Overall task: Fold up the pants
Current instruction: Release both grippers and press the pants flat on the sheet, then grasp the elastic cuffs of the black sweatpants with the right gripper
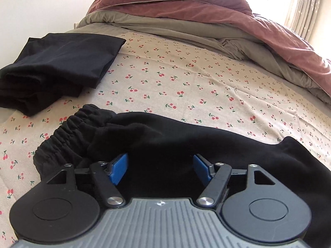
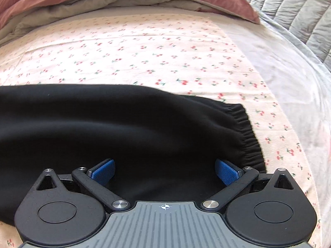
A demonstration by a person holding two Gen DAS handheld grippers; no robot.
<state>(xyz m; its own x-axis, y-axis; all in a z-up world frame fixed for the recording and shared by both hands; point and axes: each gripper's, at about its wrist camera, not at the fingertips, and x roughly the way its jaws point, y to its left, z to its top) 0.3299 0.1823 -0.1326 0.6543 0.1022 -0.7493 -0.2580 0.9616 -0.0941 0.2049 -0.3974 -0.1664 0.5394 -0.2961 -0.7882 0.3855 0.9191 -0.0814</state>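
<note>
1. on the far left of the cherry-print bedsheet point(image 1: 175, 78), a stack of folded black clothes point(image 1: 60, 66) lay apart from the garment being worked on.
2. just right of that stack, the gathered elastic waistband point(image 1: 68, 132) of the black pants point(image 1: 165, 140) sat bunched on the sheet, and the rest of the cloth ran rightward across the near side of the bed.
3. over the waist end, the left gripper point(image 1: 160, 168) pointed down at the pants with its blue pads point(image 1: 119, 169) set apart; black cloth filled the space between them, but whether either pad touched it could not be told.
4. behind the pants, a rumpled olive and dusty-pink duvet point(image 1: 206, 14) was heaped along the far edge of the bed.
5. farther right, seen from the right wrist, the pants point(image 2: 124, 124) stretched flat to an elasticated cuff point(image 2: 246, 132) lying on the sheet point(image 2: 144, 51).
6. beside that cuff, the right gripper point(image 2: 164, 173) was held over the leg end with its blue pads point(image 2: 103, 171) spread wide, cloth lying below and between them and nothing pinched.
7. at the far right, a plain white sheet point(image 2: 279, 72) and a grey quilted cover point(image 2: 300, 10) bordered the cherry print.
</note>
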